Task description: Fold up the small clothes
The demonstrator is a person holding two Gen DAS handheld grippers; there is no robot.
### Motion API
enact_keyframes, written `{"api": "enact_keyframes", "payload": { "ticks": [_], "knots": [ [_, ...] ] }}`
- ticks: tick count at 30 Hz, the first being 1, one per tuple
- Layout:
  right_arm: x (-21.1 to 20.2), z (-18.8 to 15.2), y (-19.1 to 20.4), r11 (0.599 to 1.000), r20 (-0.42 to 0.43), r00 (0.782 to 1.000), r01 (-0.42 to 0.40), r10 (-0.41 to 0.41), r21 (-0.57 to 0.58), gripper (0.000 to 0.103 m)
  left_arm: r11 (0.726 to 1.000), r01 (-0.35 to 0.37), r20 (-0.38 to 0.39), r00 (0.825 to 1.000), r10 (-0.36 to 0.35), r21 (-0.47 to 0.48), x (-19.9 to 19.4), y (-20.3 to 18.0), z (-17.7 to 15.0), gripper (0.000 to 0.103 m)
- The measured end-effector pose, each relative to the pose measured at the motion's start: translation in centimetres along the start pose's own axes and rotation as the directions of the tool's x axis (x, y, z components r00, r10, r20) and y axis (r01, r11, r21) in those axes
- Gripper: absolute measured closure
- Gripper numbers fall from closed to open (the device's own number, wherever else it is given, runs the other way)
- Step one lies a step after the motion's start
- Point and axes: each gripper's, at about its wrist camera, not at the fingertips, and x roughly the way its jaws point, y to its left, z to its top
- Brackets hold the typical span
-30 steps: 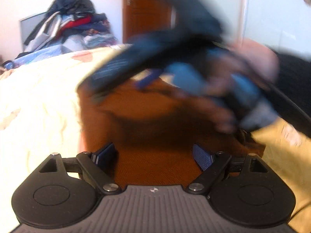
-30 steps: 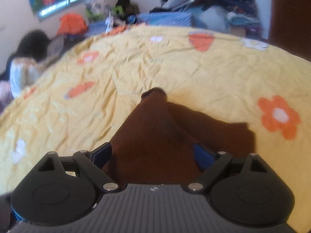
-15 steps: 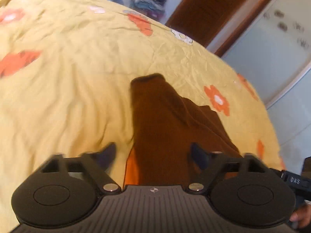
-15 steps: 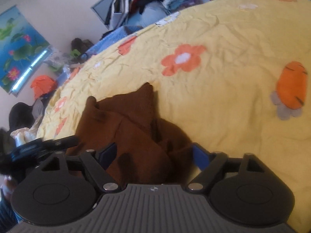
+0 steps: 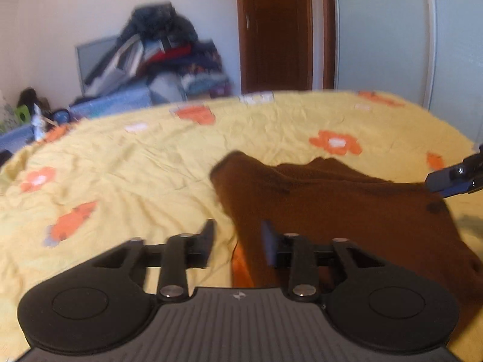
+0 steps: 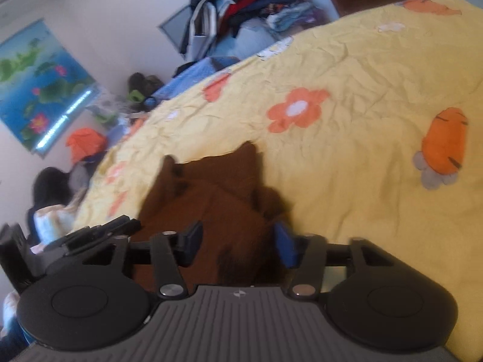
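Note:
A brown knit garment (image 5: pixel 338 208) lies bunched on the yellow flowered bedsheet (image 5: pixel 135 175). My left gripper (image 5: pixel 237 244) is open at the garment's left edge, with its right finger over the cloth and its left finger over the sheet. My right gripper (image 6: pixel 237 241) is open with the garment (image 6: pixel 211 208) between and under its fingers. The right gripper's finger (image 5: pixel 452 178) shows at the right edge of the left wrist view. Part of the left gripper (image 6: pixel 99 232) shows at the left of the right wrist view.
A pile of clothes (image 5: pixel 163 54) sits past the far end of the bed, by a wooden door (image 5: pixel 277 27). A poster (image 6: pixel 39 84) hangs on the wall. Orange and dark items (image 6: pixel 84 144) lie beside the bed.
Both grippers swung to new angles over the garment. Both sets of jaws stand narrower than before. The garment looks more bunched, with its far corner raised.

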Motion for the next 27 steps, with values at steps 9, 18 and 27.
{"api": "enact_keyframes", "payload": {
  "ticks": [9, 18, 27],
  "knots": [
    [-2.6, -6.2, 5.6, 0.971, -0.139, 0.990, -0.045, 0.013, -0.235, 0.041, 0.981, 0.050, -0.052, 0.998, -0.041, 0.190, -7.4, -3.8, -7.4, 0.025],
    [0.3, -6.7, 6.3, 0.953, -0.216, 0.975, -0.024, -0.044, -0.301, 0.087, 0.989, 0.066, -0.129, 0.990, -0.049, 0.129, -5.2, -4.2, -7.0, 0.094],
    [-0.6, -6.9, 3.0, 0.974, -0.168, 0.986, -0.031, -0.007, -0.223, 0.086, 0.986, 0.040, -0.112, 0.993, -0.022, 0.161, -6.2, -4.5, -8.2, 0.095]
  ]
}}
